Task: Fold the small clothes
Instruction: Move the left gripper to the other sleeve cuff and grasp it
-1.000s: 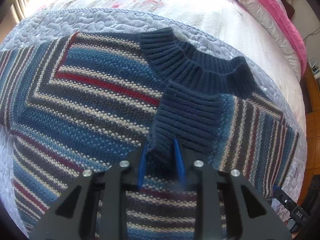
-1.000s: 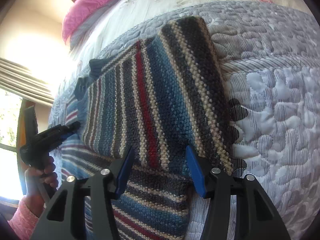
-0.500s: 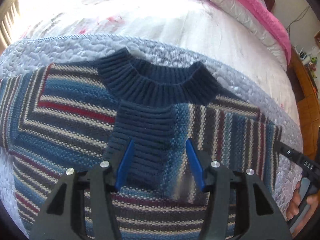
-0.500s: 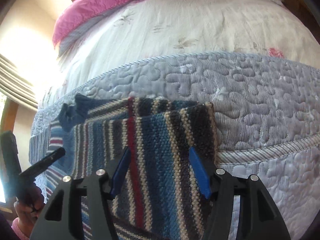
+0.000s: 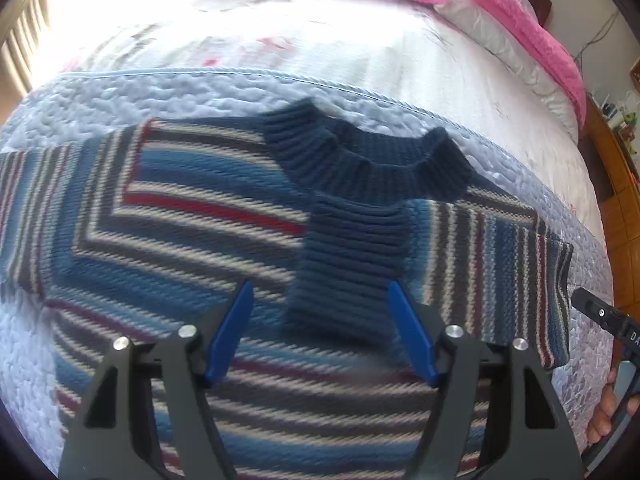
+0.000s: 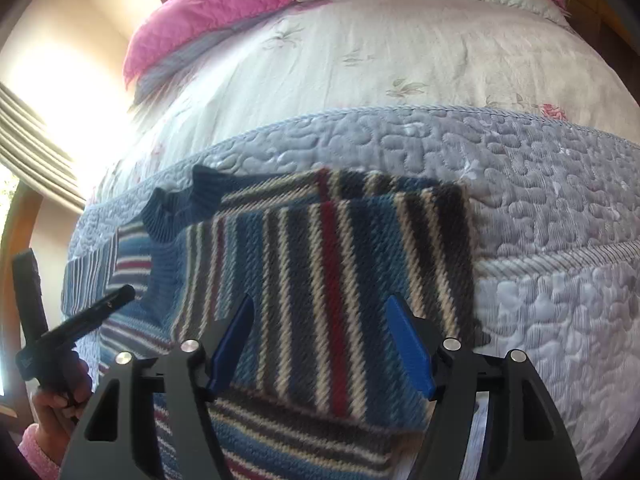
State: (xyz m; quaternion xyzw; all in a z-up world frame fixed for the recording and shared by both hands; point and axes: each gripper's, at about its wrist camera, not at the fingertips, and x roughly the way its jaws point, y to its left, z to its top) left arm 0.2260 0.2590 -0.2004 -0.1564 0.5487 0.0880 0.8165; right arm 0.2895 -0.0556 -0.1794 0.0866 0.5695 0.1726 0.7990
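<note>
With one sleeve (image 5: 352, 264) folded over the sweater (image 5: 168, 216), both our grippers (image 5: 320, 328) (image 6: 320, 344) hang with released jaws; next we judge the other sleeve (image 5: 36, 208) wants folding.

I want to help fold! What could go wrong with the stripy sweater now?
The folded-in sleeve lies loose with both grippers open, so a bump could flip it back out. The other sleeve is not folded yet, so the sweater could end up lopsided. The bumpy quilt is soft, so folds may come out crooked.
</note>
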